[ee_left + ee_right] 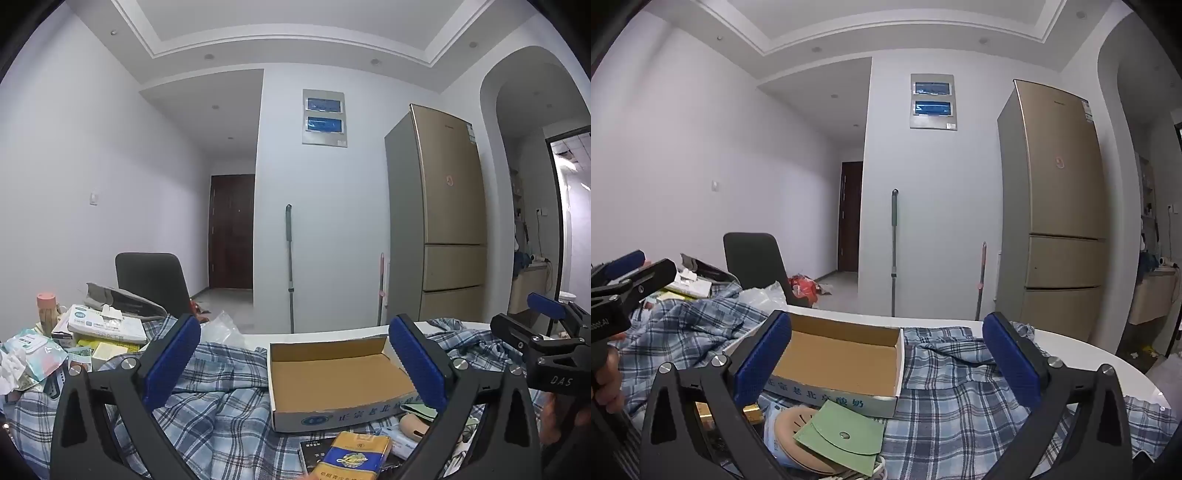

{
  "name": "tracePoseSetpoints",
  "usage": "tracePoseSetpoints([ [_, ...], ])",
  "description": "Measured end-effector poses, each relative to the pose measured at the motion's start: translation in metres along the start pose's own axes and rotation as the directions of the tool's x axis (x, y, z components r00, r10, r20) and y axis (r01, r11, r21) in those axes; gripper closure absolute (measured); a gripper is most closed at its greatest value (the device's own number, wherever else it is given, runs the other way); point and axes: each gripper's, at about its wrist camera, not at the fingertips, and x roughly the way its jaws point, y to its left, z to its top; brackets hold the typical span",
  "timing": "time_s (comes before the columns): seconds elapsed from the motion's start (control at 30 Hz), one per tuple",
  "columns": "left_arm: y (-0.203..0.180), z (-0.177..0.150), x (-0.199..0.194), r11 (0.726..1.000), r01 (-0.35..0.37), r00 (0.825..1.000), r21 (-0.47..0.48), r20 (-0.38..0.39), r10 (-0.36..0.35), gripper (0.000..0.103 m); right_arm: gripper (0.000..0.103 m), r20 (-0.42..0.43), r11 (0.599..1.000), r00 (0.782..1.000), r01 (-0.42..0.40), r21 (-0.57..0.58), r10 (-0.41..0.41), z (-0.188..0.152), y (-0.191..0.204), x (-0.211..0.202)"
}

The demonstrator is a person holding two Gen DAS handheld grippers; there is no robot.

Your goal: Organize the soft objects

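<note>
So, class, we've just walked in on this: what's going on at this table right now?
A person holds a two-finger gripper in each hand over a cluttered table. The left gripper and the right gripper are both wide open and hold nothing. Ahead of them an empty cardboard box sits on a crumpled blue plaid cloth. A green pouch lies just in front of the box. Nothing soft has been picked up yet.
</note>
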Motion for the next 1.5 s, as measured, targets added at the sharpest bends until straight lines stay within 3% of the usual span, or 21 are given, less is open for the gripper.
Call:
tracePoseSetpoints([
  [0.2,-0.008,0.001,-0.003,0.999,0.006,1.000,0.037,-0.016,-0.006,0.000,0.000,-0.030,1.000,1.000,0.000,-0.032,-0.001,0.000,0.000,0.004],
  [0.23,-0.008,0.001,0.006,0.999,0.018,0.999,0.034,-0.051,-0.016,0.000,0.000,-0.044,0.999,0.999,-0.002,-0.033,0.001,-0.001,0.001,0.005],
  [0.63,-0.009,-0.003,-0.001,0.999,-0.013,1.000,0.053,-0.002,0.013,0.000,0.000,-0.059,0.998,0.998,0.010,-0.065,-0.014,-0.006,0.006,0.011],
  [0.8,-0.008,-0.002,0.000,0.999,-0.008,1.000,0.038,-0.002,0.009,0.000,0.000,-0.110,0.997,0.991,-0.076,-0.020,0.073,-0.008,0.000,0.022],
  [0.97,-0.004,-0.002,0.001,1.000,-0.011,1.000,0.026,-0.009,0.011,0.000,0.000,-0.084,0.999,0.995,-0.048,-0.022,0.046,-0.008,0.000,0.016],
  [1.13,-0.004,-0.002,0.001,1.000,-0.008,1.000,0.021,-0.009,0.009,0.000,0.000,-0.027,0.998,0.999,0.044,-0.037,-0.045,-0.005,0.001,0.005],
  [1.5,-0.002,-0.002,0.002,1.000,-0.011,1.000,0.019,-0.014,0.012,0.000,0.000,-0.008,0.997,0.998,0.061,-0.041,-0.061,-0.003,-0.001,0.000],
])
